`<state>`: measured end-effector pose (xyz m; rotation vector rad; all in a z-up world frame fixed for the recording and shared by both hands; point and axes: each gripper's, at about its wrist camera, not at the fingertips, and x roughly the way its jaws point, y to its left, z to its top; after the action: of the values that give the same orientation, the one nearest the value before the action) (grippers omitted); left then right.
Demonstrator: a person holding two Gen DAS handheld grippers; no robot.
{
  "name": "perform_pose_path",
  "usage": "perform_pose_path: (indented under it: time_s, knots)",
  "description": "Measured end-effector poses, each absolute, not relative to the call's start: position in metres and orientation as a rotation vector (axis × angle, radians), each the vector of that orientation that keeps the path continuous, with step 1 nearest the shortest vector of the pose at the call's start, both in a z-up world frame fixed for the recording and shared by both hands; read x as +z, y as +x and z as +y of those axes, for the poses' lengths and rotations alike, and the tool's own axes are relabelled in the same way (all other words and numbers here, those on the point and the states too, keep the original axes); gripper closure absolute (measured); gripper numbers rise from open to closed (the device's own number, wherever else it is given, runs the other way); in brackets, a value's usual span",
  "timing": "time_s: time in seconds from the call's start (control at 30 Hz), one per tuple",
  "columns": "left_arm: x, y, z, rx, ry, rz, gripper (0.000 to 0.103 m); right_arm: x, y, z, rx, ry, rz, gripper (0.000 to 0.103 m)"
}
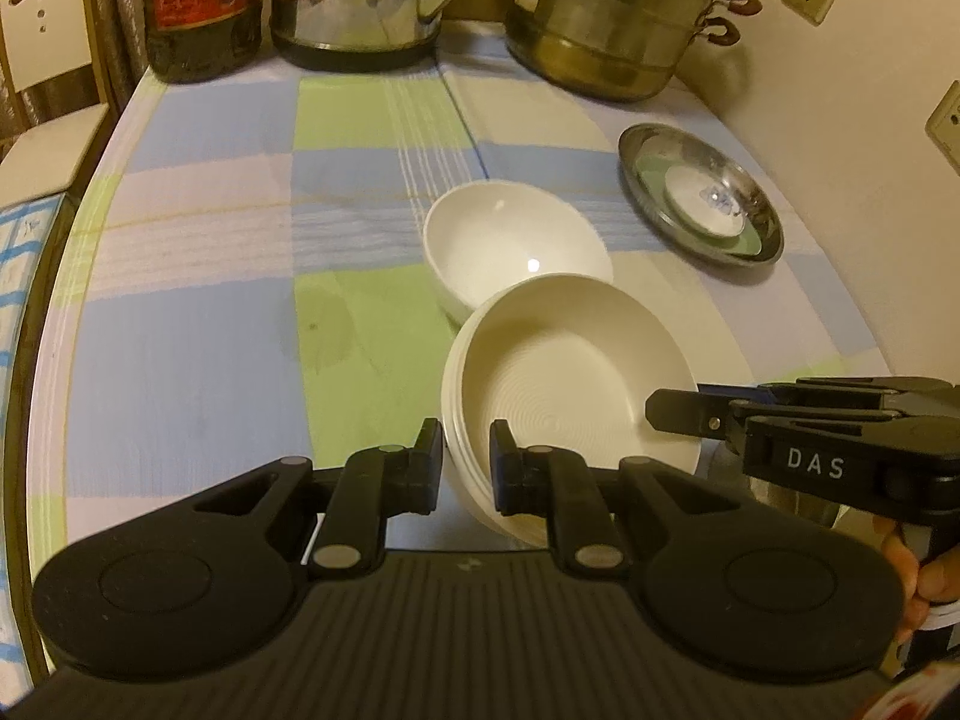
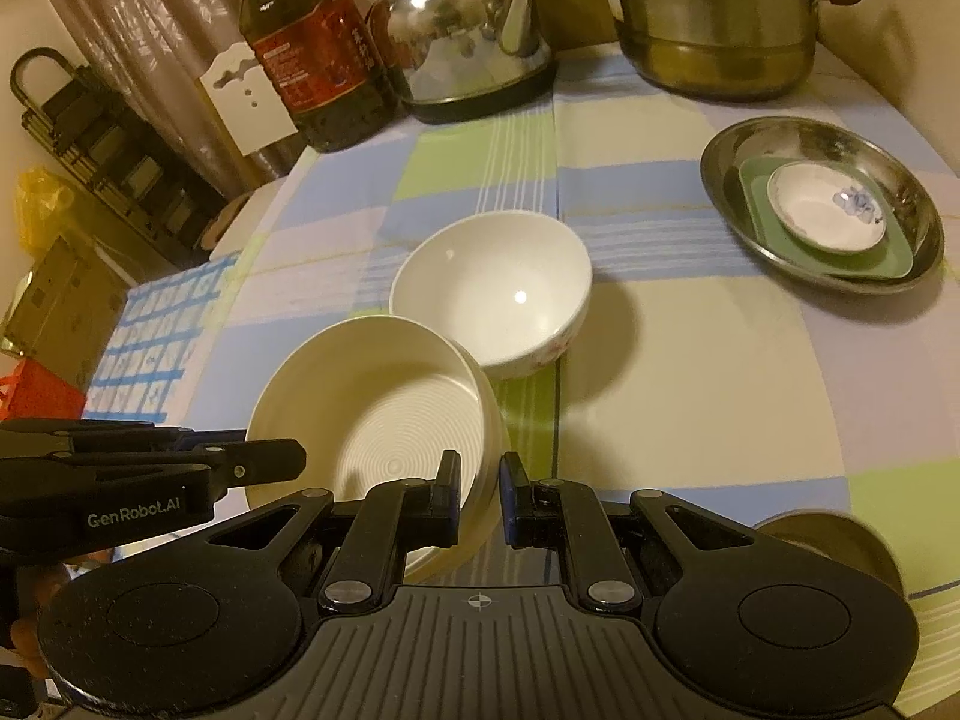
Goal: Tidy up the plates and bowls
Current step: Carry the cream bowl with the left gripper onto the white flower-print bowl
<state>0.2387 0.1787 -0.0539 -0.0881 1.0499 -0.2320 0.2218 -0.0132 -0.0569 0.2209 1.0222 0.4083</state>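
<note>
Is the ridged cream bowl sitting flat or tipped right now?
Tipped. The ridged bowl leans with its far rim raised beside the white bowl, each hand-held gripper clamping its near rim.

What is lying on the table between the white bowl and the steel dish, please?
Nothing: only bare checked cloth lies between the white bowl and the steel dish. Both views show it, the right wrist view most clearly.

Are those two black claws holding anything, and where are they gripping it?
Yes. Both hold the ribbed cream bowl by its rim: the left gripper clamps the near-left edge, the right gripper the opposite edge.
</note>
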Motion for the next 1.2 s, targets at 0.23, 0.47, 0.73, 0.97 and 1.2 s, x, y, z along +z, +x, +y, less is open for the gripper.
perform_pose_path:
  time_s: [0.23, 0.47, 0.73, 0.97, 1.2]
  knots:
    - [-0.045, 0.255, 0.173, -0.245, -0.082, 1.021, 0.089, -0.045, 0.235, -0.020, 0.393, 0.235, 0.988, 0.090]
    - [-0.038, 0.284, 0.167, -0.252, -0.078, 0.982, 0.089, -0.037, 0.264, -0.026, 0.379, 0.256, 0.960, 0.090]
    - [-0.042, 0.328, 0.164, -0.241, -0.085, 0.973, 0.089, -0.040, 0.307, -0.032, 0.358, 0.285, 0.975, 0.090]
    - [-0.056, 0.351, 0.163, -0.224, -0.091, 1.001, 0.089, -0.055, 0.333, -0.032, 0.346, 0.304, 1.020, 0.090]
    - [-0.072, 0.361, 0.163, -0.208, -0.098, 1.043, 0.089, -0.073, 0.343, -0.032, 0.338, 0.313, 1.073, 0.090]
